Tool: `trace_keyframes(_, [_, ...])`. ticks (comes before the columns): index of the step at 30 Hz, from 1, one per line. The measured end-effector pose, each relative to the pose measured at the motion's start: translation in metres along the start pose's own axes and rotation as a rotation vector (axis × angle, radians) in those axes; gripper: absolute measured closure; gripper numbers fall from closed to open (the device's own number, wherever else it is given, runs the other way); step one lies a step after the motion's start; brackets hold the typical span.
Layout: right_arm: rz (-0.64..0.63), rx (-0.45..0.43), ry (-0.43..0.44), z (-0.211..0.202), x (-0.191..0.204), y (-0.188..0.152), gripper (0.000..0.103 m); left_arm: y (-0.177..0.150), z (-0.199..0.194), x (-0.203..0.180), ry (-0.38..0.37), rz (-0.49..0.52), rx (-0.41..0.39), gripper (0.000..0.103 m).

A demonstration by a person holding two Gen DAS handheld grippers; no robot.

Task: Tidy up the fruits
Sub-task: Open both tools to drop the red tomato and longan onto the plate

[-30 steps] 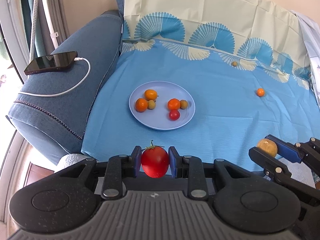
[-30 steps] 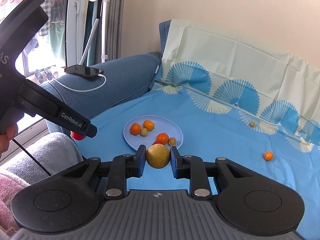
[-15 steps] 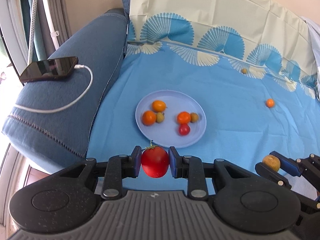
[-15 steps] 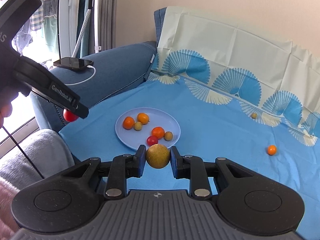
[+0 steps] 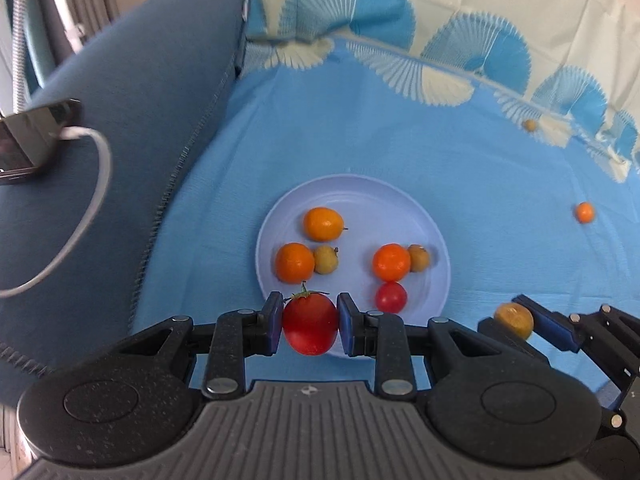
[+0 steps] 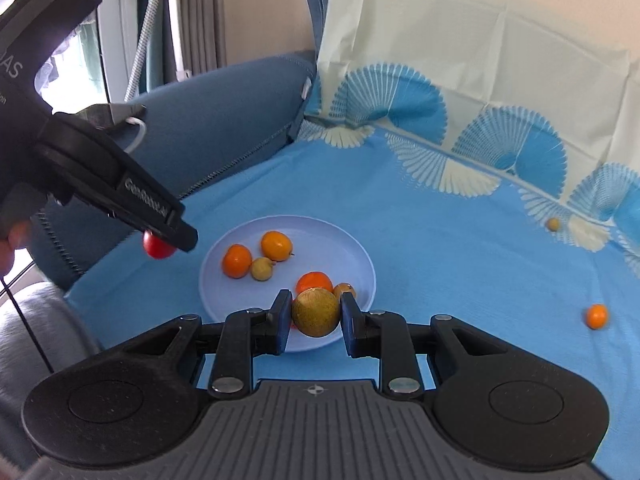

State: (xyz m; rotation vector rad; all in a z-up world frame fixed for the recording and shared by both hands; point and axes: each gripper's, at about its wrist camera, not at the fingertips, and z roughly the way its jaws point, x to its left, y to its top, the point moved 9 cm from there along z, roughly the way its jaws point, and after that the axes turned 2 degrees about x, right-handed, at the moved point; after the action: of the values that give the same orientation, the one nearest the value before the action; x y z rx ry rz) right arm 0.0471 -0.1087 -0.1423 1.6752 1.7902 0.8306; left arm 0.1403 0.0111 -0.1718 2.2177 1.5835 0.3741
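My left gripper (image 5: 310, 323) is shut on a red tomato (image 5: 310, 326) with a green stem, held over the near rim of the pale blue plate (image 5: 360, 196). My right gripper (image 6: 315, 313) is shut on a round yellow-brown fruit (image 6: 315, 312), held over the plate's near right edge (image 6: 360, 256). The plate holds several small fruits: oranges, yellow-green ones and a small red tomato (image 5: 391, 297). The right gripper also shows in the left wrist view (image 5: 516, 320), and the left gripper in the right wrist view (image 6: 160, 246).
A small orange fruit (image 5: 585, 212) and a small brownish fruit (image 5: 529, 125) lie loose on the blue cloth to the right. A phone (image 5: 28, 140) with a white cable rests on the blue sofa arm at left. A patterned cloth covers the backrest.
Both grippers have moved forward toward the plate with their fruits still held. The plate now lies right under the fingertips.
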Motion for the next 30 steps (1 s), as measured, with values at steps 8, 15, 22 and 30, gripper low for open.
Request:
trace_keyframes(8, [0.002,0.069,0.020,0.078,-0.004,-0.001,0.076,0.018,0.067,-0.002,0.014,0.024,0.079,0.071])
trace_keyframes(15, [-0.015,0.121,0.058,0.116,-0.003,-0.005,0.072,0.027,0.084,-0.004,0.047,0.077,0.032,0.032])
trace_keyframes(22, [-0.019,0.101,0.029,0.095,-0.007,0.002,0.024,0.023,0.055,0.010,0.074,0.044,-0.036,0.000])
trace_keyframes(30, [0.018,0.088,-0.039,0.024,-0.001,-0.014,0.011,-0.033,0.001,0.017,0.073,0.004,-0.009,0.000])
